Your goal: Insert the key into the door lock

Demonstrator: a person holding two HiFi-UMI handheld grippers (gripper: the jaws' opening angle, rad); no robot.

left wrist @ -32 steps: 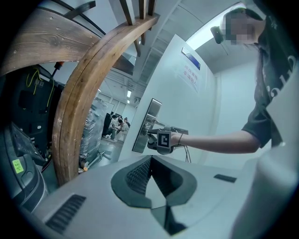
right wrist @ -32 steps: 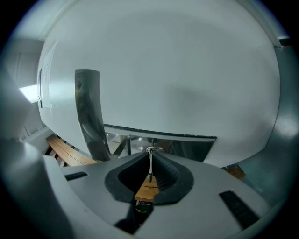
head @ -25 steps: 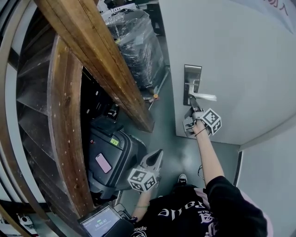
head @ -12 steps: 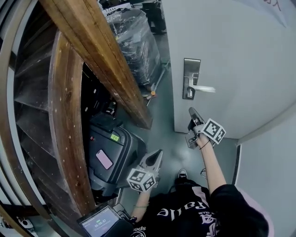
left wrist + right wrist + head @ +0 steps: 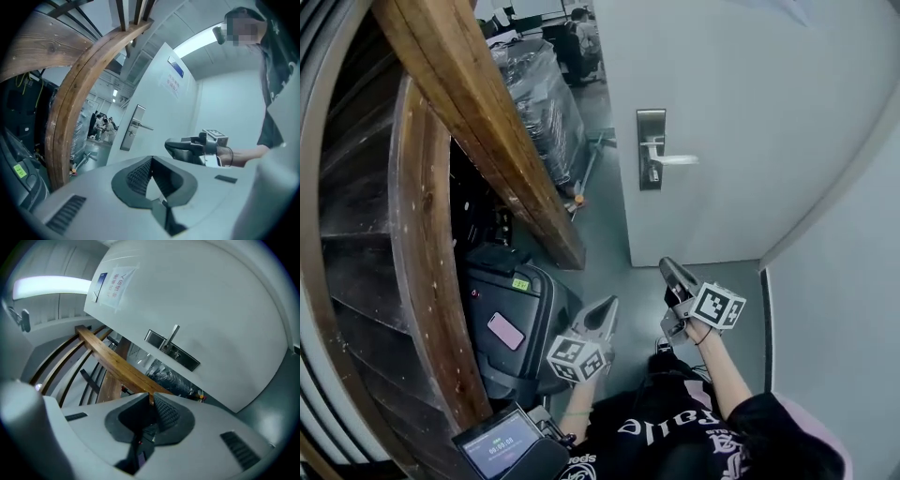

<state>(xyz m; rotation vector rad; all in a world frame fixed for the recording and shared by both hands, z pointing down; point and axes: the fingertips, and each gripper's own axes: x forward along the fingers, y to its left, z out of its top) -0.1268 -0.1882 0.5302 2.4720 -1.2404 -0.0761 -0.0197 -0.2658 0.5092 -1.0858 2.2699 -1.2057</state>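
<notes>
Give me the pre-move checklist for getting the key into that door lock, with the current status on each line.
1. Key held in the right gripper: not ok. Its jaws are together and no key shows between them.
2. Key already in the lock plate: cannot tell. The keyhole area under the handle is too small to read.
3. Right gripper lined up at the lock: not ok. It sits low, apart from the door.
4. Lock plate in sight: ok, seen in all three views.
5. Left gripper out of the way: ok. It is shut, empty and near the body.
</notes>
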